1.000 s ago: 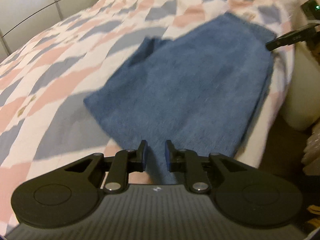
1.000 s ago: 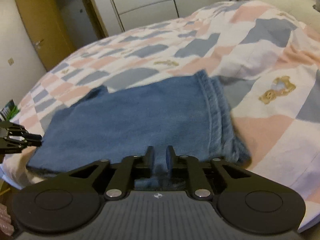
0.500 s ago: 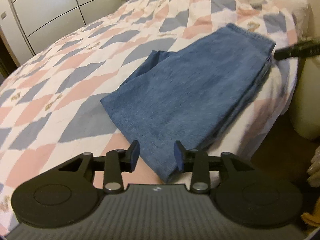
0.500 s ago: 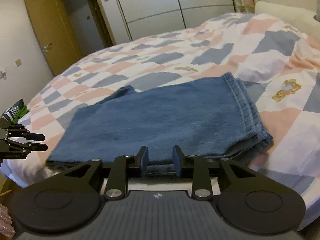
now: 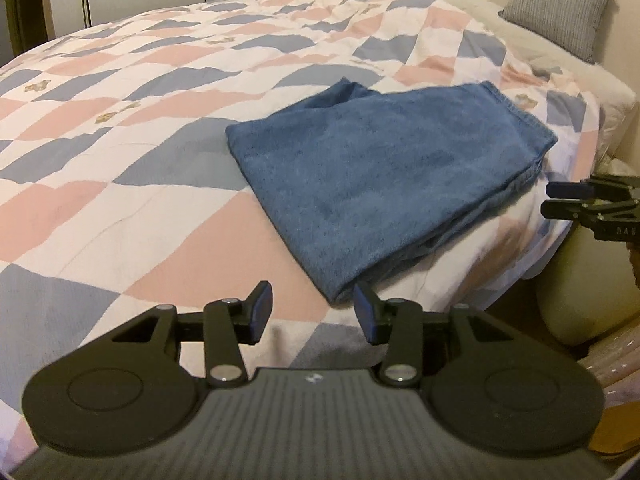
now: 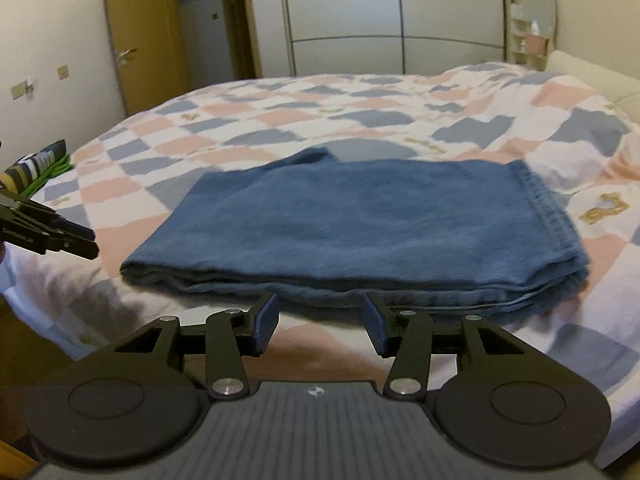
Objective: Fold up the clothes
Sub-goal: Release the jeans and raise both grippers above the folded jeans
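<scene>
A folded pair of blue jeans (image 5: 384,176) lies flat near the edge of a bed with a pink, blue and white checked quilt (image 5: 120,160). It also shows in the right wrist view (image 6: 360,232). My left gripper (image 5: 312,312) is open and empty, just short of the jeans' near corner. My right gripper (image 6: 318,322) is open and empty, just in front of the jeans' folded edge. The right gripper shows at the right of the left wrist view (image 5: 560,200); the left gripper shows at the left of the right wrist view (image 6: 76,236).
A grey pillow (image 5: 560,8) lies at the head of the bed. White wardrobe doors (image 6: 392,20) and a wooden door (image 6: 144,32) stand beyond the bed. A striped folded item (image 6: 36,164) lies at the far left bed edge. A cream object (image 5: 580,280) stands beside the bed.
Both grippers have let go of the jeans, opened wide and pulled back from the bed edge. The jeans now lie folded and still on the quilt.
</scene>
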Action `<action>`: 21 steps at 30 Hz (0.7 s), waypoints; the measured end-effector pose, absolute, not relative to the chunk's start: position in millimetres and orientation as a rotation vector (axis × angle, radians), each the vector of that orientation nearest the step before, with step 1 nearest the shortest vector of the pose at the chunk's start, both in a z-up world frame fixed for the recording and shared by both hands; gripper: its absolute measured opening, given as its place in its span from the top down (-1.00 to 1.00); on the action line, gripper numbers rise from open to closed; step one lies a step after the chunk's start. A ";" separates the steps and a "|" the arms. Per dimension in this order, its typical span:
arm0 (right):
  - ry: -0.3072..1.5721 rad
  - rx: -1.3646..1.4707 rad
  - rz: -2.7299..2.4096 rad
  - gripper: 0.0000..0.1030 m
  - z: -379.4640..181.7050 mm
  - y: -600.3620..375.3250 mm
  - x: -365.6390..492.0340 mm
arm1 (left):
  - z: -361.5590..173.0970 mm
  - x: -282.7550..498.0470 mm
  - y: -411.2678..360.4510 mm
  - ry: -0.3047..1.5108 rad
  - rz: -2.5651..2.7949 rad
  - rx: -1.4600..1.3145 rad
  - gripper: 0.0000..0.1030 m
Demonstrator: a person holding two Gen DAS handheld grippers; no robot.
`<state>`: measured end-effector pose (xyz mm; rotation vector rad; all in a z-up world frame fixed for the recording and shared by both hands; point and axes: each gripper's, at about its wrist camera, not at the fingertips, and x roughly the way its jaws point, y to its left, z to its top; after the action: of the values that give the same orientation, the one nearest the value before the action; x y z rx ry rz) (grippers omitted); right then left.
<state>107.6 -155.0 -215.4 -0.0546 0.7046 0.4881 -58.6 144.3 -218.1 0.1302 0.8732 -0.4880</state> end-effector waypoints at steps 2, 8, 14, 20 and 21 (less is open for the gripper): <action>0.737 -0.077 0.473 0.01 -219.2 -149.0 112.0 | -220.3 -60.2 139.0 0.875 -0.492 0.137 0.22; 0.776 -0.119 0.446 -0.10 -221.2 -141.3 113.6 | -218.2 -68.1 129.9 0.861 -0.503 0.140 0.20; 0.762 -0.129 0.443 -0.12 -218.8 -143.2 105.9 | -211.5 -81.0 124.8 0.849 -0.490 0.148 0.17; 0.710 -0.119 0.439 -0.15 -209.5 -148.1 90.1 | -201.1 -95.7 124.9 0.830 -0.466 0.137 0.02; 0.694 -0.121 0.440 -0.18 -207.2 -147.5 87.1 | -199.8 -95.0 127.8 0.829 -0.467 0.127 -0.01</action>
<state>87.1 -147.5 -207.2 -0.1213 0.6942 0.4395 -95.0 127.8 -199.8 0.1274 0.8285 -0.4667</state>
